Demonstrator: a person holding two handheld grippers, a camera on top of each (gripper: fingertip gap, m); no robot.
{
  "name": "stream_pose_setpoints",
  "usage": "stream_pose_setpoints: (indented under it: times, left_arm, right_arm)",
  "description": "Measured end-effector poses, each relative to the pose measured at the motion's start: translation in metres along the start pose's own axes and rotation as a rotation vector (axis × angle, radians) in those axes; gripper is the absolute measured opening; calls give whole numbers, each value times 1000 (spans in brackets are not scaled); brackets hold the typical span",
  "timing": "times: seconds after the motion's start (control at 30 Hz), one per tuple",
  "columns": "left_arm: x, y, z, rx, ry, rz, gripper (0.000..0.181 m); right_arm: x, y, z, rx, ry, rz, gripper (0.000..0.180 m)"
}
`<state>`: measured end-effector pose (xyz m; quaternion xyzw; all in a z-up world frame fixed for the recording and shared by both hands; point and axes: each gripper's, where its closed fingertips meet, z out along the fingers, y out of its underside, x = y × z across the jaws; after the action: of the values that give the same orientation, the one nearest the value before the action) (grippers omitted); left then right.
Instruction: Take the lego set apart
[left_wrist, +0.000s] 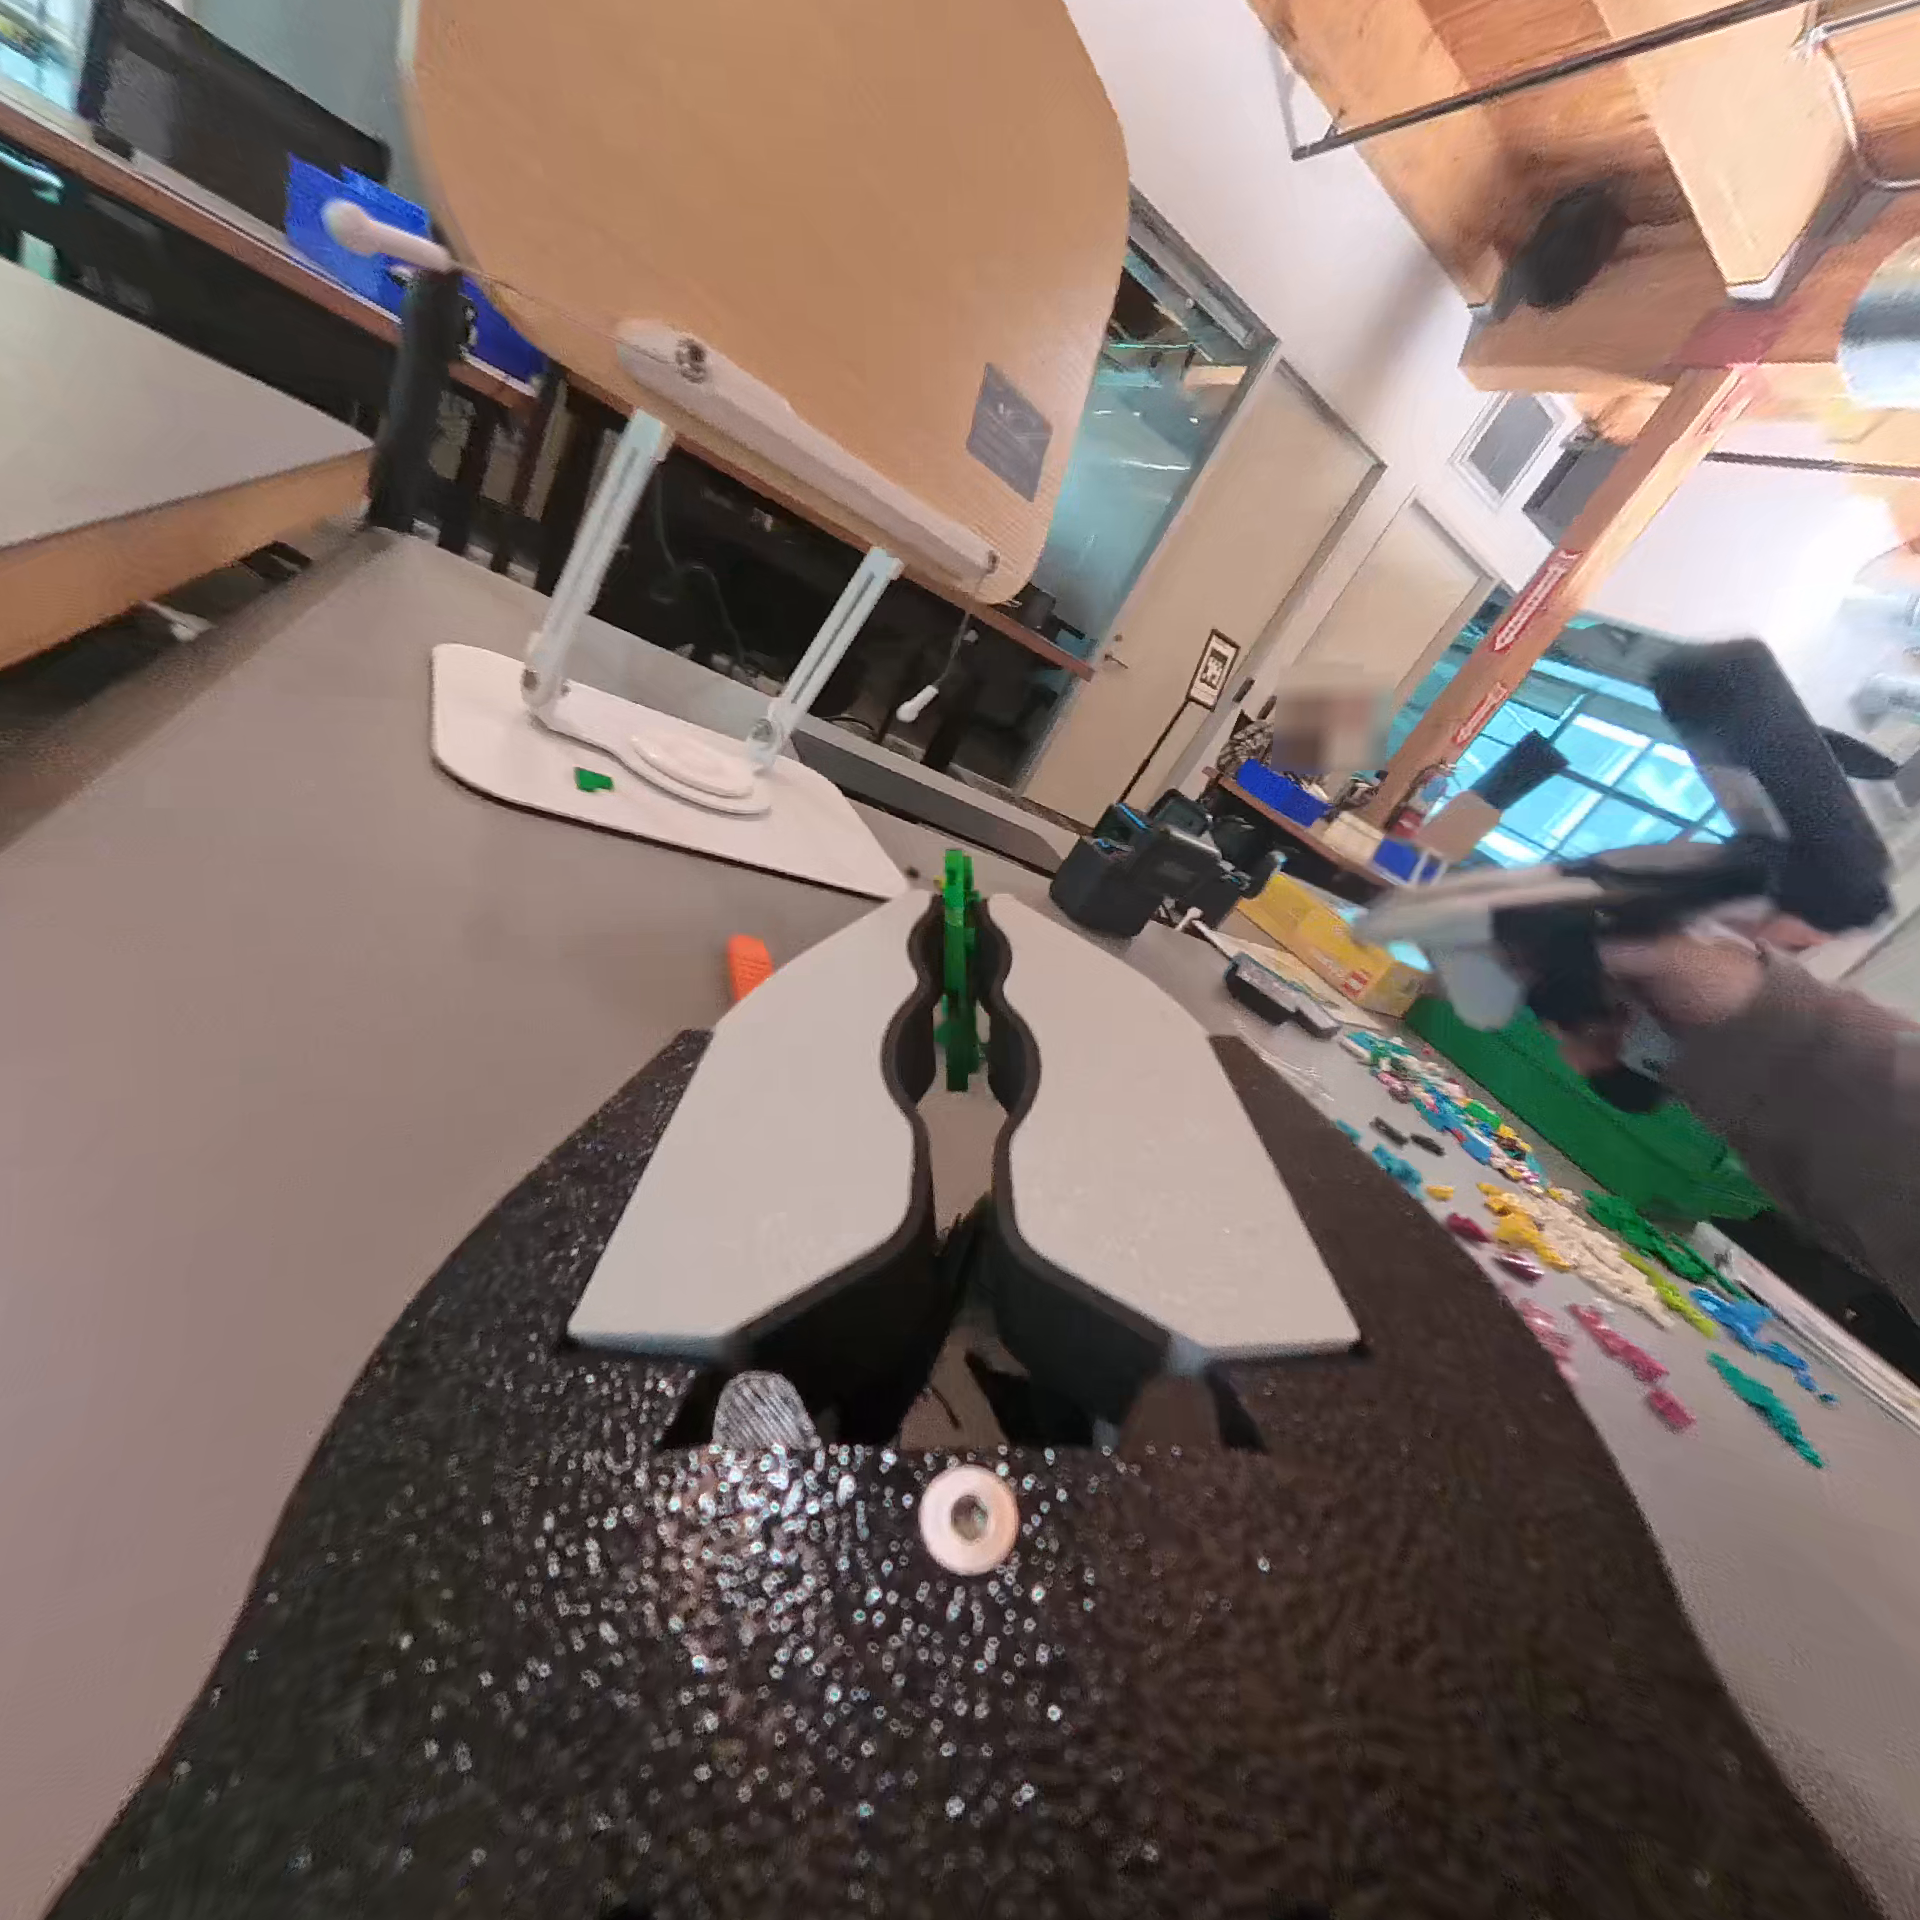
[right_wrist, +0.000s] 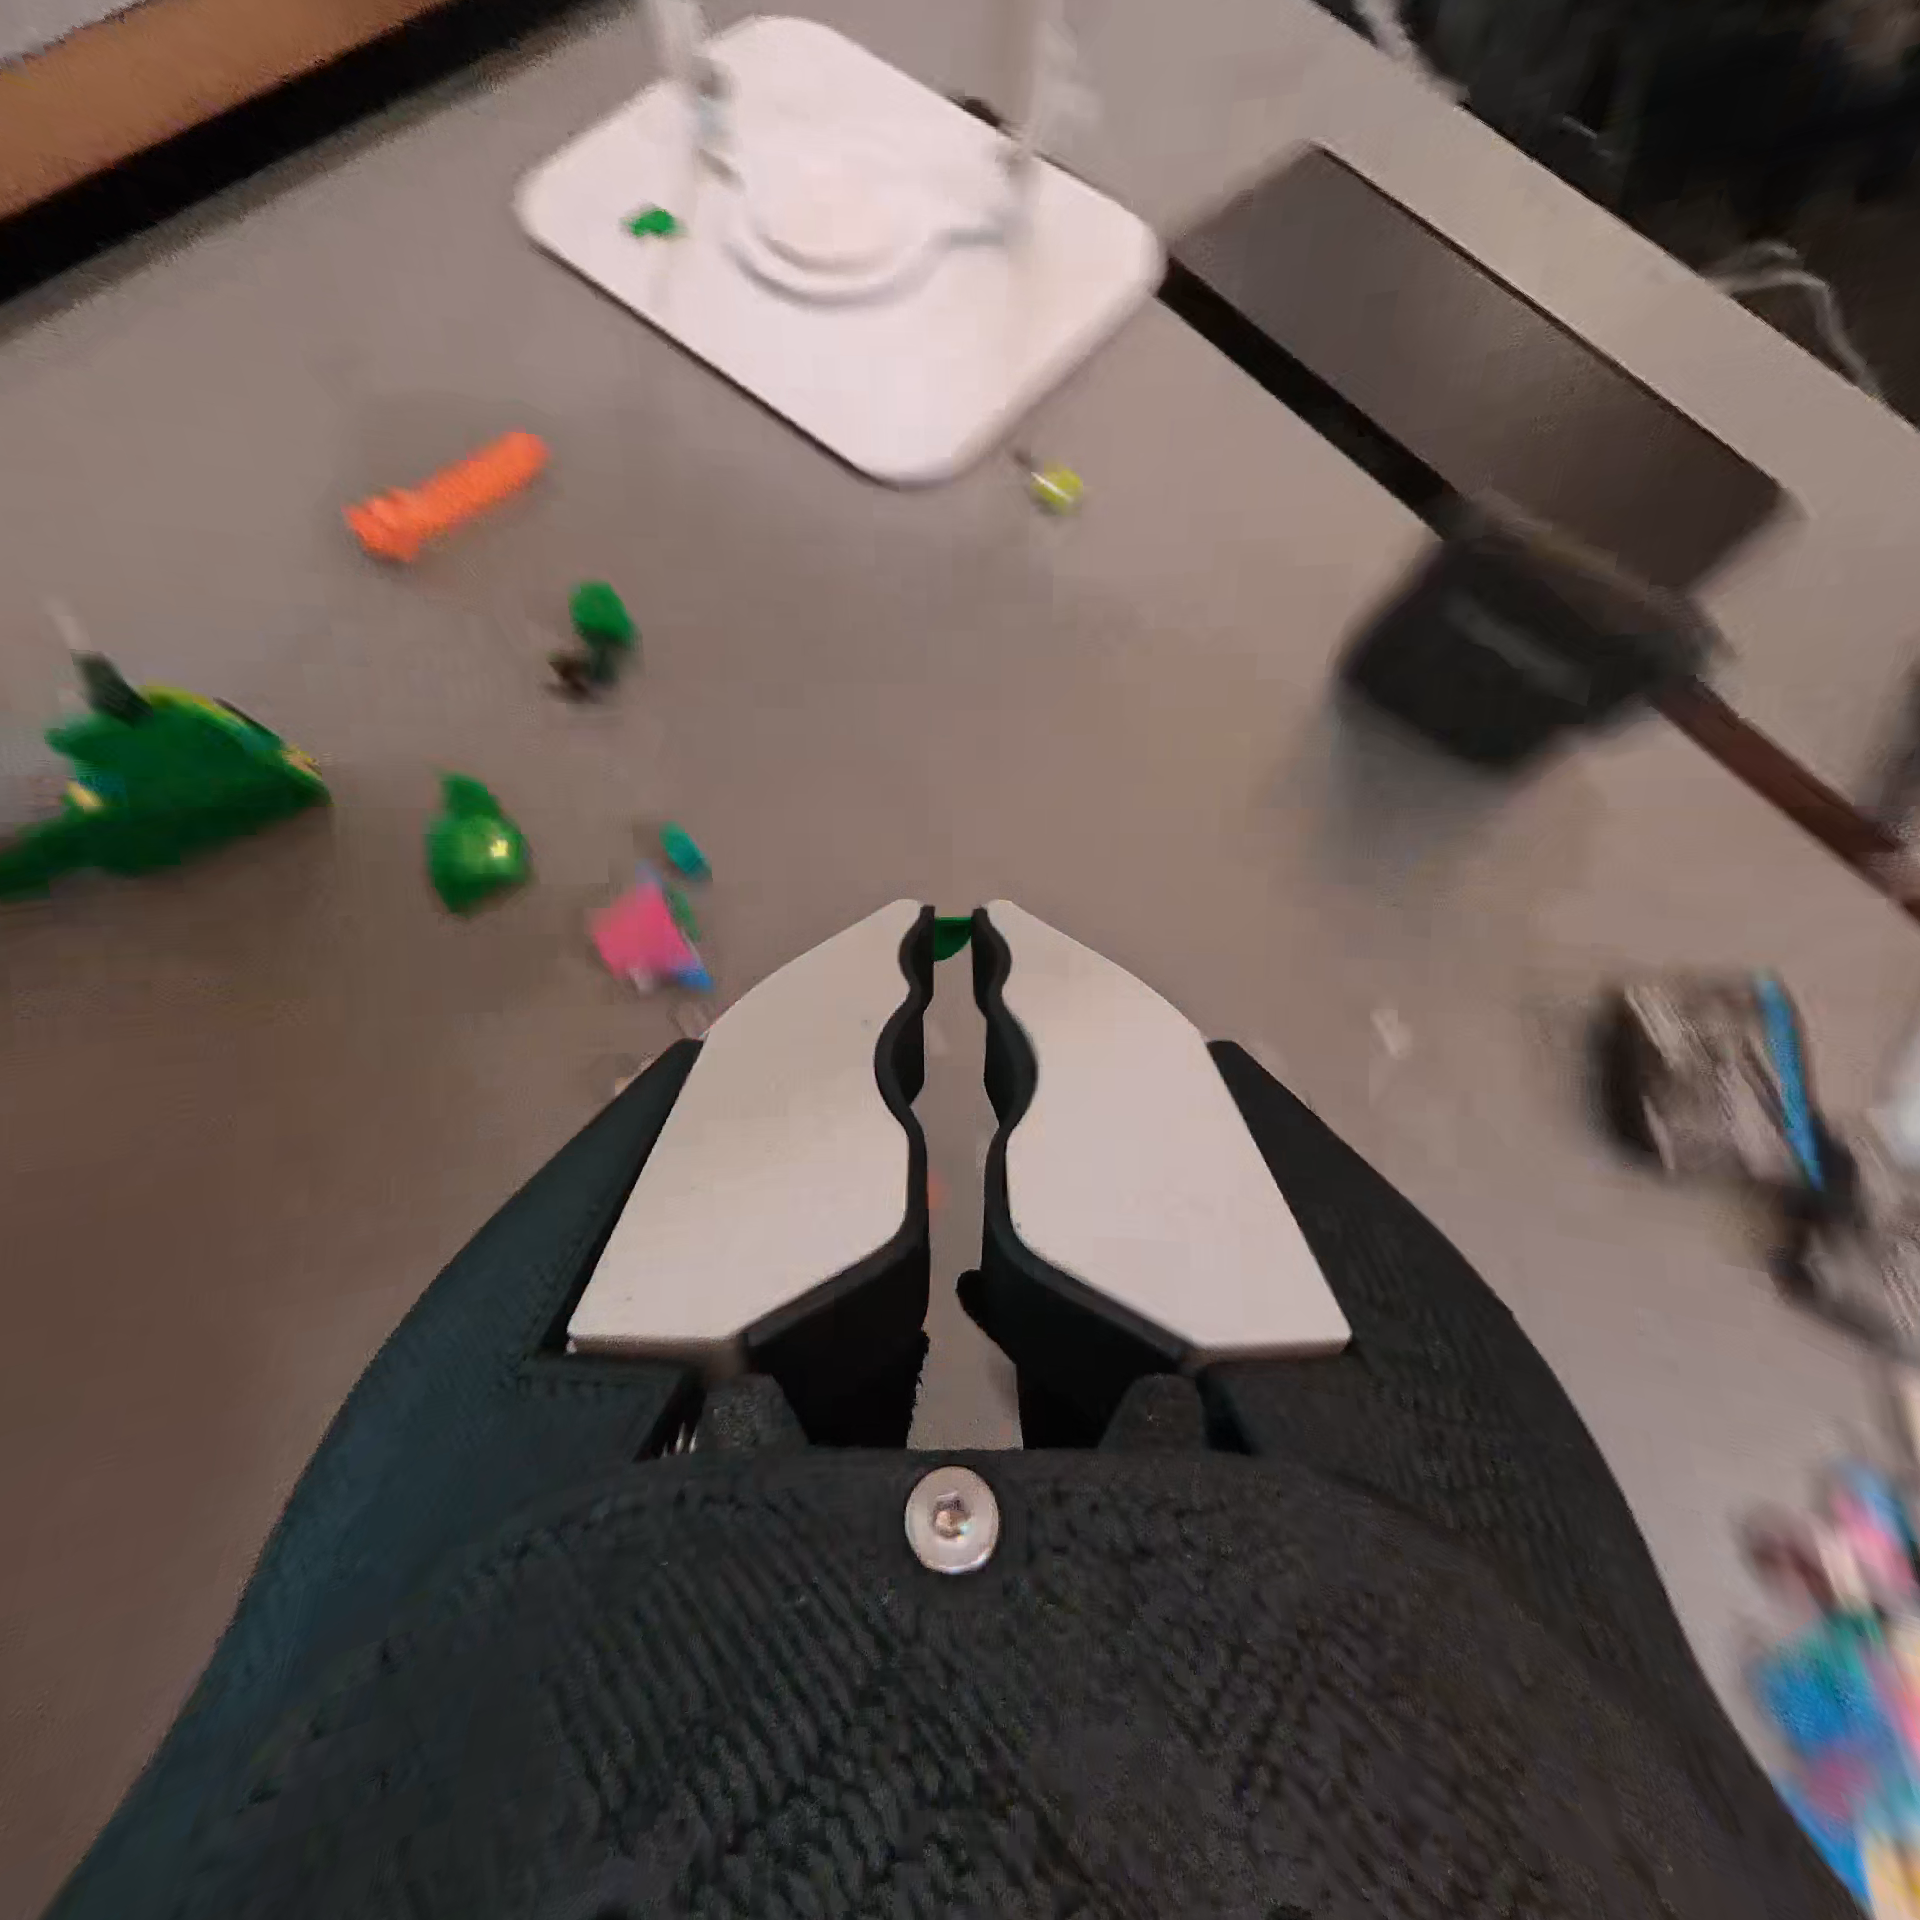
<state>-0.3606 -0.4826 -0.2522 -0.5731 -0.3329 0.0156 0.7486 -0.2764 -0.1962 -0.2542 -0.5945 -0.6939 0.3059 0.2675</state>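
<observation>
Left gripper clenched on thin green lego stalk; right gripper pinched on tiny green piece. Light, rigid, snappable stuff, best gripped low near joints.

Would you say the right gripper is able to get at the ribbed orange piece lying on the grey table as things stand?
Probably not yet. The right gripper is shut on a small green piece, so it must release that first. Otherwise the way looks free: the ribbed orange piece lies alone on bare grey table.
</observation>
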Motion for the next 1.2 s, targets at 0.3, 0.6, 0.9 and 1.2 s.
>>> stream_pose_setpoints:
  times: [0.3, 0.6, 0.9, 1.2]
  left_arm:
    - [88, -5, 8, -107, 164, 54, 4]
    - [163, 25, 14, -215, 394, 90, 4]
    - [191, 59, 17, -295, 577, 36, 4]
    - [218, 72, 4, -376, 872, -340, 4]
  right_arm:
    - [181, 236, -214, 96, 488, 579, 5]
    - [257, 310, -240, 84, 579, 795, 6]
    - [244, 263, -236, 137, 629, 595, 27]
    - [-89, 64, -142, 501, -269, -3, 20]
